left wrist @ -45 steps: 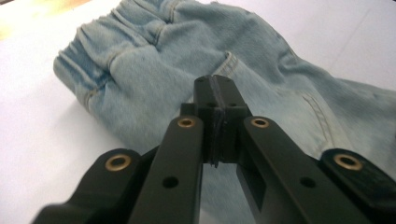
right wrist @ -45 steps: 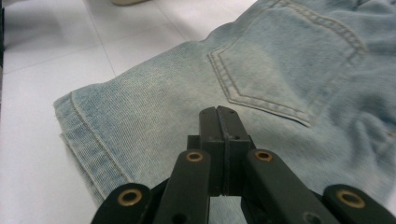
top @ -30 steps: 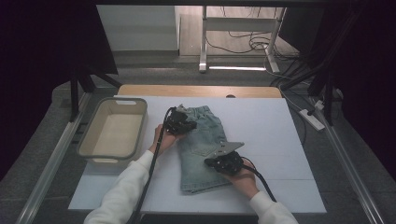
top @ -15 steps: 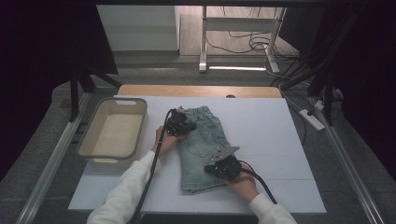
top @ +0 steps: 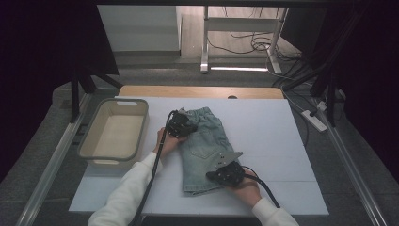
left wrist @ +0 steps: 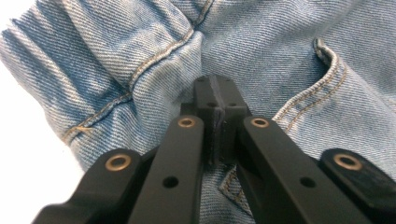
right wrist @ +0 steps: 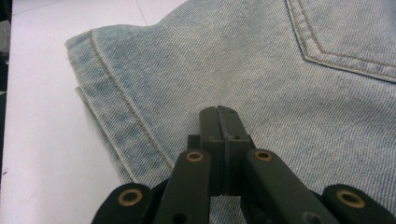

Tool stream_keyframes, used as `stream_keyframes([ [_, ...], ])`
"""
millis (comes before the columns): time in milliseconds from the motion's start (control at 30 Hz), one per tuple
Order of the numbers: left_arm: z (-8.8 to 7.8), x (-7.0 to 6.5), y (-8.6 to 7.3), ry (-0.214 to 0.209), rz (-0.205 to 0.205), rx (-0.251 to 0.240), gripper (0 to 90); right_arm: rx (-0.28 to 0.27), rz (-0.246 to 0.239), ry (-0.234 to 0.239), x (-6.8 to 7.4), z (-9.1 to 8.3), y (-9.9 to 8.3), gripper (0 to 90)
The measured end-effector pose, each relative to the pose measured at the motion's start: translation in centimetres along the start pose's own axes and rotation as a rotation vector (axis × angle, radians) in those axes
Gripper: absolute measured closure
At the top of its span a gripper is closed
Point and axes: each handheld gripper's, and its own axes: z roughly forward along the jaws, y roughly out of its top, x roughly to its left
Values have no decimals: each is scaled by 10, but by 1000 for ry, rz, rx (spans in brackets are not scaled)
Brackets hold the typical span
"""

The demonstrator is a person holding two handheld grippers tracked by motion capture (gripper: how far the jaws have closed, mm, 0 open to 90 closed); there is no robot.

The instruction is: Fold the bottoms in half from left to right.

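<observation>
Folded light-blue denim shorts lie flat in the middle of the white table, waistband at the far end. My left gripper rests at the shorts' left waistband corner; in the left gripper view its jaws are shut together and lie on the denim near a seam and a pocket. My right gripper sits on the lower right part of the shorts; in the right gripper view its jaws are shut, tips on the cloth beside the hem. I see no fabric between either pair of jaws.
A beige plastic tub stands empty at the table's left. The white table top stretches bare to the right of the shorts. A power strip and cables lie beyond the right edge.
My right gripper has slid a little toward the near edge over the shorts. The left gripper has stayed put.
</observation>
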Motion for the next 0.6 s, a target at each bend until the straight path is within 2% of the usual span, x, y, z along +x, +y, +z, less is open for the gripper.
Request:
stream_keyframes([
  [267,-1,0,0,1,-2,-2,891,6,-6,6,1,-3,-2,895],
  [367,-2,0,0,1,-1,-2,890,42,-35,-61,0,-13,-4,895],
  [467,-2,0,1,1,-2,-2,890,18,-3,-111,-10,-24,-9,895],
  [567,-3,0,1,1,-2,-3,890,43,6,-179,-20,-31,-16,895],
  [600,-3,0,1,0,-2,-3,890,54,19,-180,-23,-32,-19,895],
])
